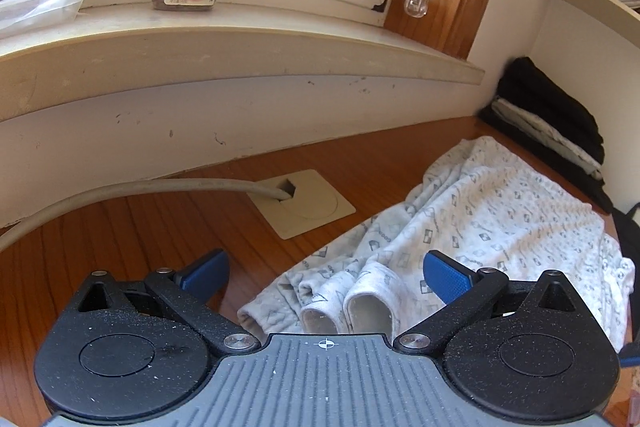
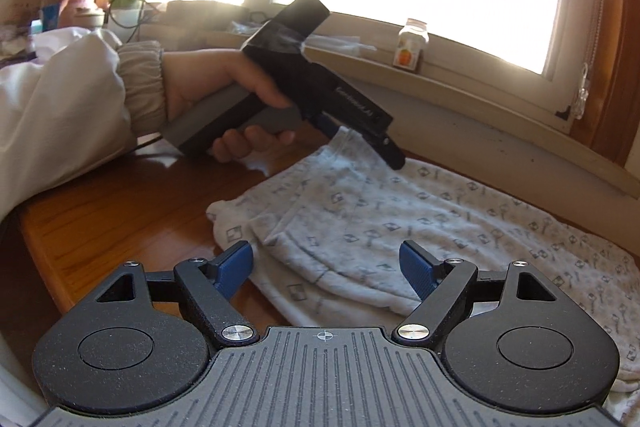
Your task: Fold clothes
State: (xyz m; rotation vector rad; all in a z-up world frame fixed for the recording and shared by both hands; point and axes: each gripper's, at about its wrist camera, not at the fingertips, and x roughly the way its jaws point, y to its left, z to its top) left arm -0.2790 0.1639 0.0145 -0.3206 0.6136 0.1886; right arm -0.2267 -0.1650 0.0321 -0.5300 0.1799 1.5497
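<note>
Left wrist view: left gripper (image 1: 326, 277) spread wide above patterned garment (image 1: 480, 211); right gripper (image 2: 326, 267) likewise spread, empty.

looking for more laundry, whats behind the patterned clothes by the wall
Behind the patterned garment, a folded stack sits in the corner: black cloth with white layers between. How many pieces it holds cannot be told, since its lower part is covered.
</note>
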